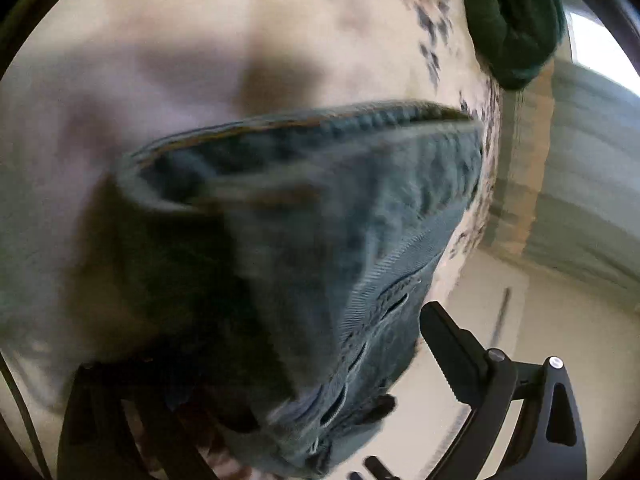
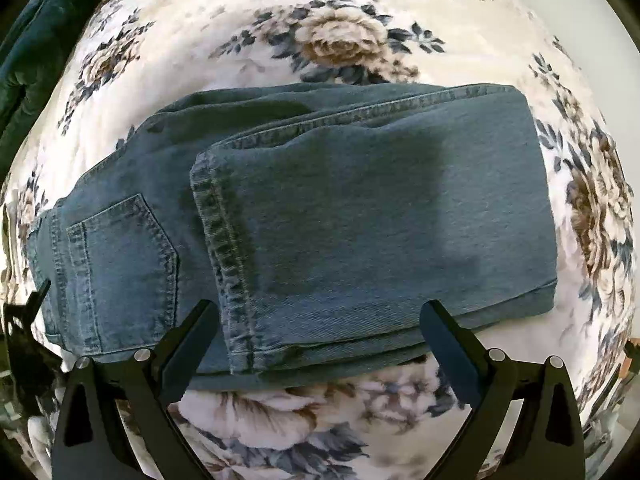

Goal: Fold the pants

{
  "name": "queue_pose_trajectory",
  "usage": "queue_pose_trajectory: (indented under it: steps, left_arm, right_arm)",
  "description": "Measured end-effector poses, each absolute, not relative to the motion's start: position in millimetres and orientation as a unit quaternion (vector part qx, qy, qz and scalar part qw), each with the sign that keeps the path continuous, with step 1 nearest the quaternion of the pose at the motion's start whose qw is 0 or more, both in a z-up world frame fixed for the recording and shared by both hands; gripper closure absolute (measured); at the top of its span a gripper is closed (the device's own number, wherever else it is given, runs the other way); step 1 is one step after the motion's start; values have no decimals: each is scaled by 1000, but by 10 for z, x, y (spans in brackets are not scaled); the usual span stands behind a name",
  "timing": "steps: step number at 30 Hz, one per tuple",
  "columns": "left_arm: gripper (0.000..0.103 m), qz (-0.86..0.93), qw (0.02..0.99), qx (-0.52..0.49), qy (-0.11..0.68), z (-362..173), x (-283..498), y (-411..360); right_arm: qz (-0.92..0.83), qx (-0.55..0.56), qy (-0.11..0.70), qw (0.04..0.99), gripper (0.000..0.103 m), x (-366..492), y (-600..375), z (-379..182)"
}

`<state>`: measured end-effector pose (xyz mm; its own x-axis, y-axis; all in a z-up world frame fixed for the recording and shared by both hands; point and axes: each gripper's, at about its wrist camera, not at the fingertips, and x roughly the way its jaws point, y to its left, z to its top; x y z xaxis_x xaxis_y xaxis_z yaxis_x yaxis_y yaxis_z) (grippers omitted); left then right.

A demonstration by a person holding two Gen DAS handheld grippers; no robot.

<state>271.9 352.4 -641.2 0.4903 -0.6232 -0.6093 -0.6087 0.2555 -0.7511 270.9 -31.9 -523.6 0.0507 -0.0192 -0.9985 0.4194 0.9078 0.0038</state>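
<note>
Jeans [image 2: 320, 220], folded, on floral bedspread [image 2: 344, 40].
Right tongs [image 2: 320, 344] spread apart, empty, at the near edge of the folded jeans; left tongs [image 1: 320, 396] hold a raised, blurred part of the jeans near the bed's edge, one finger hidden, closure unclear.

Blue denim pants [image 2: 360, 208] lie folded on a floral bedspread [image 2: 340, 40], hemmed leg ends doubled back over the seat, one back pocket showing; in the left wrist view, a waistband end hangs lifted, blurred.
</note>
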Motion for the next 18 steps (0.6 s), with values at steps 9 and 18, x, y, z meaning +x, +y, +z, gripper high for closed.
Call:
queue_pose_trajectory:
  steps: [9,18]
  left_arm:
    - [73,-31,735,-421,530,-5677,2823,3277]
    - [73,-101,813,-268,506,-4792,2974,2391]
  right_arm:
    - [-170,141,672,707,1,2619,-661,-5271]
    - [-179,125,695,686,1,2471,-1060,-5721]
